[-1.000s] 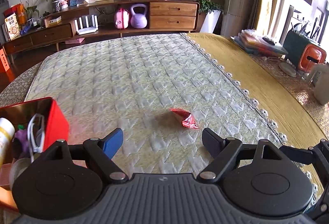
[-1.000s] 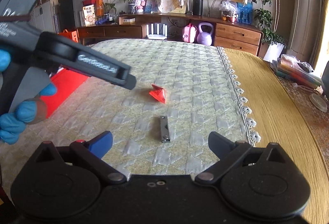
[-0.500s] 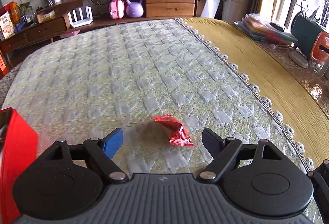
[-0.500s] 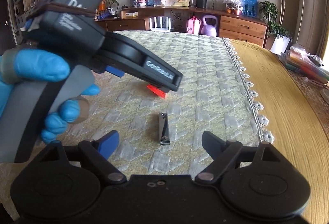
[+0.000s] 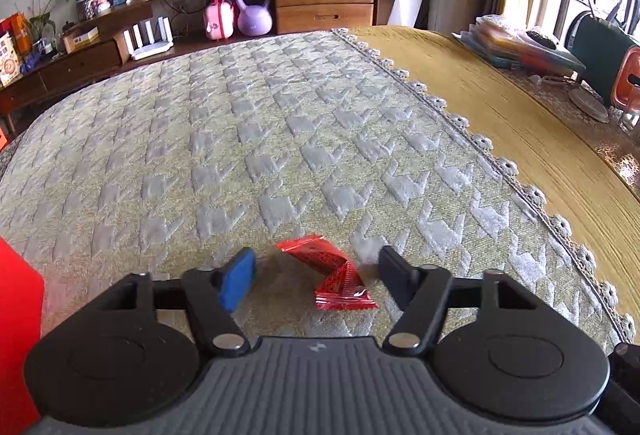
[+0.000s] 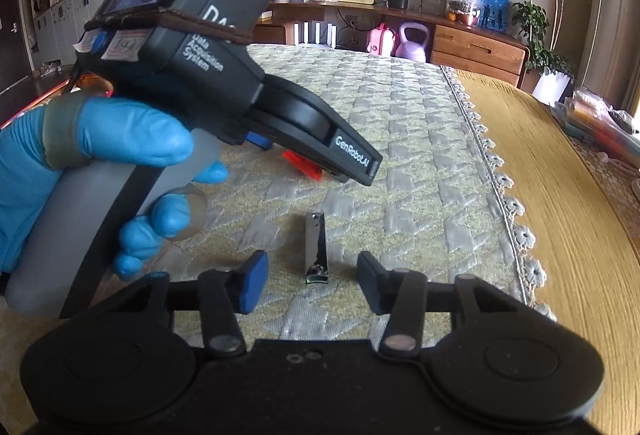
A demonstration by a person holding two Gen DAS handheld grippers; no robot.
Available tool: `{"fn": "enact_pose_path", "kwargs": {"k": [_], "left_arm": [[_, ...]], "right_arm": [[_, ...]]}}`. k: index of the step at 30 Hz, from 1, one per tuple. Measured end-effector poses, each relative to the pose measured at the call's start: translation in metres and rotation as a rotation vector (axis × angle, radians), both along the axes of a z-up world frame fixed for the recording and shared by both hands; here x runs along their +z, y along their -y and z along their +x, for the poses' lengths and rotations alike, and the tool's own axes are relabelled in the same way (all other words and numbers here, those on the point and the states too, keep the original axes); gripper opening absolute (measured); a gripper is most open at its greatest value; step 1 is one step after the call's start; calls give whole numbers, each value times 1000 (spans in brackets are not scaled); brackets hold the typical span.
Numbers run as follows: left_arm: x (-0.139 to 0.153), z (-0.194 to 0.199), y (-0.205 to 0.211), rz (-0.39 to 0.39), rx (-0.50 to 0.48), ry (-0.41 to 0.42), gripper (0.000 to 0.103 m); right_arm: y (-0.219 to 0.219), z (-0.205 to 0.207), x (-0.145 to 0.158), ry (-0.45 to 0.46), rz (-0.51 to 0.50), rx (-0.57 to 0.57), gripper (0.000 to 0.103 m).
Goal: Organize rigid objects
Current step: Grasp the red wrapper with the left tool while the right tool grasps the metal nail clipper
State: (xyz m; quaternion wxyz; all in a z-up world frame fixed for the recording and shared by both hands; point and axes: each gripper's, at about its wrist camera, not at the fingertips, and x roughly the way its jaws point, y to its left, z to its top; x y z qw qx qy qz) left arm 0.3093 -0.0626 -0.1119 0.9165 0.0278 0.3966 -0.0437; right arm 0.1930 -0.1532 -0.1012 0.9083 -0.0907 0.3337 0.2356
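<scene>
The table [image 5: 500, 139] is covered by a quilted cloth [image 5: 248, 139] with a lace edge running away to the right. At the left edge of the left wrist view stands a red box [image 5: 18, 335].

The left gripper [image 5: 316, 273], held by a hand [image 6: 92, 171] in a blue glove, points down at the cloth. Its jaws are closing, with gaps on both sides of the red packet [image 5: 332, 275] that lies between them; neither pad touches it yet. The packet lies crumpled on the cloth, its long axis slanting from far left to near right, the sealed end toward the camera.

The right gripper [image 6: 310, 281] is closing too, its fingers apart on either side of the nail clipper [image 6: 316, 253]. The clipper lies flat on the cloth just in front of the packet, its long axis running almost straight away from the camera, the near end between the fingertips, untouched.
</scene>
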Motion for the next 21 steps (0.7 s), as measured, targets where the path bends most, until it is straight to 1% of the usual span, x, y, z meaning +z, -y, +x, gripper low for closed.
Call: {"fn": "enact_pose_path", "kwargs": {"k": [1,3,4,5,6,7,8,9,11,21], "left_arm": [[0,0,1,-3,-6,1,58],[1,-1,1,-7,-7,4,45],[2,-1,1,-8,-7,5,41],[2,-2,0,-9,-7,5,35],[2,-1,1,-7,-7,4,32],[3,-2,0,-3,-5,3,31],[3,-2,0,0,-1,2,26],[4,-3,-1,2,3,1,23],[5,-5,-3,7,7,-2,23],[11,-25,-16,9,13,-29,21]], "right_arm": [[0,-1,0,2,0,2,39],[-2,-2,0,3,2,3,36],[-2,-3,0,2,6,2,32],[-2,-3,0,2,9,-3,30],[-1,2,0,2,11,-8,28],[0,2,0,2,13,-14,25],[1,2,0,1,16,-21,21],[2,3,1,1,16,-29,19],[3,3,1,0,16,-42,11],[16,-5,9,-16,76,-114,10]]}}
